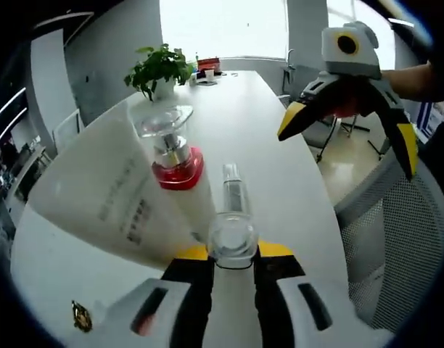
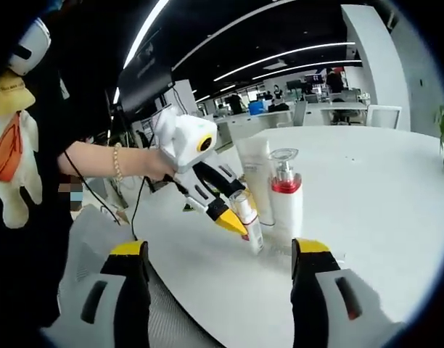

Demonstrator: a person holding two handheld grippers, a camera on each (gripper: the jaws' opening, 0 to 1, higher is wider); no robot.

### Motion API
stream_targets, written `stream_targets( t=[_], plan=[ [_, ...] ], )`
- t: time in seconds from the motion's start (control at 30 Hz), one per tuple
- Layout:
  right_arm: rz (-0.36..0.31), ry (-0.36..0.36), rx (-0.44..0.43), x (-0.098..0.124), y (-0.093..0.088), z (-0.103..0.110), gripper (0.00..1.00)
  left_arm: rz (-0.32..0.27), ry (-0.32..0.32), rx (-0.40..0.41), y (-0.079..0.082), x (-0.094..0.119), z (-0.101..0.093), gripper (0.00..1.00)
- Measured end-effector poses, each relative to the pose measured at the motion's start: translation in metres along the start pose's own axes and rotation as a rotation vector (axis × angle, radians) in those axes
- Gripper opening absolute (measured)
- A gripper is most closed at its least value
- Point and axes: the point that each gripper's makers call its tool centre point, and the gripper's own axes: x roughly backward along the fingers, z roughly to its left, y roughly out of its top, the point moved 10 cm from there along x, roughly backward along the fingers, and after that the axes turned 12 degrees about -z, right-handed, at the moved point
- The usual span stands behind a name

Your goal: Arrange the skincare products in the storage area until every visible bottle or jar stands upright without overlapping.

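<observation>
My left gripper (image 1: pixel 233 250) is shut on a small clear-capped bottle (image 1: pixel 233 238), and a slim clear part shows just beyond the cap. In the right gripper view that small bottle (image 2: pixel 249 221) leans, its base on the white table (image 2: pixel 367 188), with the left gripper (image 2: pixel 235 214) at its side. Close behind stand a white tube (image 2: pixel 255 170) and a pump bottle with a red collar (image 2: pixel 285 196), both upright. In the left gripper view the tube (image 1: pixel 113 196) and pump bottle (image 1: pixel 176 156) loom left of my jaws. My right gripper (image 2: pixel 222 254) is open and holds nothing. It hovers at the table's right edge (image 1: pixel 349 134).
A potted plant (image 1: pixel 160 69) and a red box (image 1: pixel 208 64) stand at the table's far end. A small gold object (image 1: pixel 80 317) lies near the front left. A mesh chair (image 1: pixel 403 239) sits beside the right edge. A plush toy (image 2: pixel 11 145) hangs by the person's arm (image 2: pixel 99 159).
</observation>
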Motion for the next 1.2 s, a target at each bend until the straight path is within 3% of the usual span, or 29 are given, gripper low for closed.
stream_targets(
  t=[0.5,1.2],
  plan=[
    [-0.004,-0.005,-0.014,0.0014,-0.0014,-0.0002,0.80,0.018,-0.006,-0.058,0.0063,-0.0007,-0.0019,0.28],
    [-0.009,-0.009,-0.014,0.0028,-0.0007,-0.0004,0.81,0.020,-0.001,-0.061,0.0090,0.0047,-0.0056,0.36]
  ],
)
